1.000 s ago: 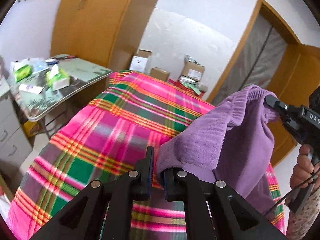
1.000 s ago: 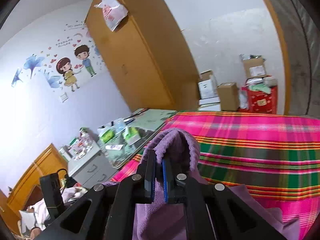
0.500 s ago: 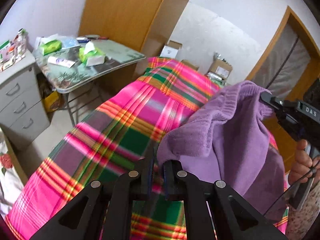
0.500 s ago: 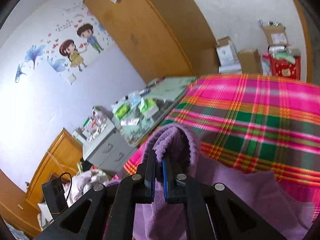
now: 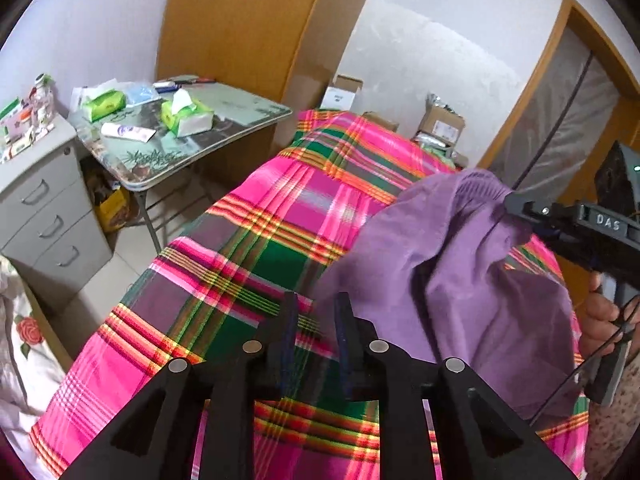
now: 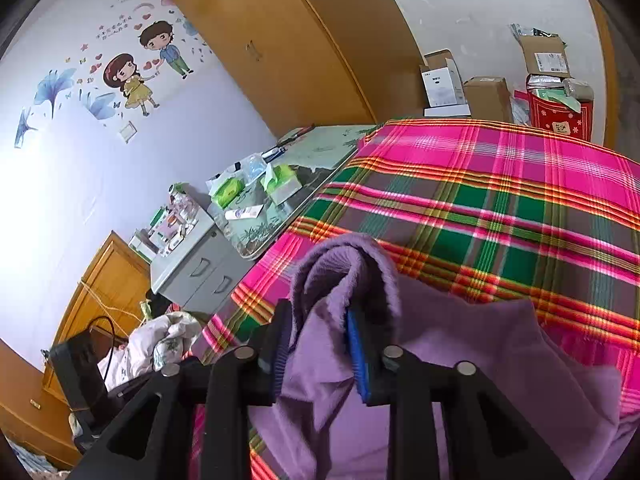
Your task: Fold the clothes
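Observation:
A purple knit garment (image 5: pixel 460 264) hangs over the pink-and-green plaid bed cover (image 5: pixel 256 248). My left gripper (image 5: pixel 314 312) is open and empty, its jaws apart just left of the garment's lower edge. My right gripper (image 6: pixel 320 320) has its jaws parted with the garment's ribbed edge (image 6: pixel 344 264) draped loosely between and over them. In the left wrist view the right gripper (image 5: pixel 516 202) sits at the garment's upper right corner, and the cloth hangs from it.
A folding table (image 5: pixel 224 120) with tissue packs stands left of the bed, next to a grey drawer unit (image 5: pixel 44 208). Cardboard boxes (image 6: pixel 488 96) sit by the far wall. A wooden wardrobe (image 6: pixel 312 40) and a door (image 5: pixel 568 112) flank the room.
My left gripper has opened and let go of the garment, which dropped to the right. My right gripper's jaws have parted around the cloth. Both views have tilted downward toward the bed.

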A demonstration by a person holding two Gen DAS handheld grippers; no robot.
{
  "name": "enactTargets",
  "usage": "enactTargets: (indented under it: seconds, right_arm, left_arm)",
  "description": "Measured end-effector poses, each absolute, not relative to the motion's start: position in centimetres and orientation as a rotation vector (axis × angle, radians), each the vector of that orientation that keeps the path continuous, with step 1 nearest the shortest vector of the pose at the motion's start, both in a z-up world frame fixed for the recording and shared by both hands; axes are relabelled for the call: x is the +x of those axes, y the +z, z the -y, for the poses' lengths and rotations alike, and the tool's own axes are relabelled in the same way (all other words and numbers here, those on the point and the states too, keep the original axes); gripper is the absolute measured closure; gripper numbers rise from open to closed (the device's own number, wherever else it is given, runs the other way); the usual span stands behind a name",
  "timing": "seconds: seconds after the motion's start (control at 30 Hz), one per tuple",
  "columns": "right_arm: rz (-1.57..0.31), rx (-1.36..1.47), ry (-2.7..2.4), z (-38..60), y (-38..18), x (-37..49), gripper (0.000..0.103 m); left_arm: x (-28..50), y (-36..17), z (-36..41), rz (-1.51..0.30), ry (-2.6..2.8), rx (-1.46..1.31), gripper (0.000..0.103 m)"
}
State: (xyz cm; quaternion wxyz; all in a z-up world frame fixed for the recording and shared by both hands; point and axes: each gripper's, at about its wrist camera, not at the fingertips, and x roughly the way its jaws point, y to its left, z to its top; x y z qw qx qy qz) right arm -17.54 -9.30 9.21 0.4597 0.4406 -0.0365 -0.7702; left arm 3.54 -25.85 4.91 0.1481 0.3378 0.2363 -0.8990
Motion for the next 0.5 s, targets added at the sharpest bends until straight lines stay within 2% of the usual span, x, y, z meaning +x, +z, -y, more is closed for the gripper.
enactTargets:
  seconds: [0.17,0.23,0.5]
  right_arm:
    - [0.035,1.012,-1.908,7.2,10.5,-15.4,0.073]
    - [0.023,0.997,-1.930,5.6,10.7,-14.4,0.073]
    - [-0.146,0.937,-2.079,0.0,10.1,-9.7,0.066]
  left_arm:
    - [3.4,6.4,24.3,-0.641,-2.657,0.965,0.074]
    - [2.6,6.4,23.3,-0.618,-2.691,1.010,0.058]
    - [-2.5,4.3,20.1,-0.559,-2.731,1.253,0.055]
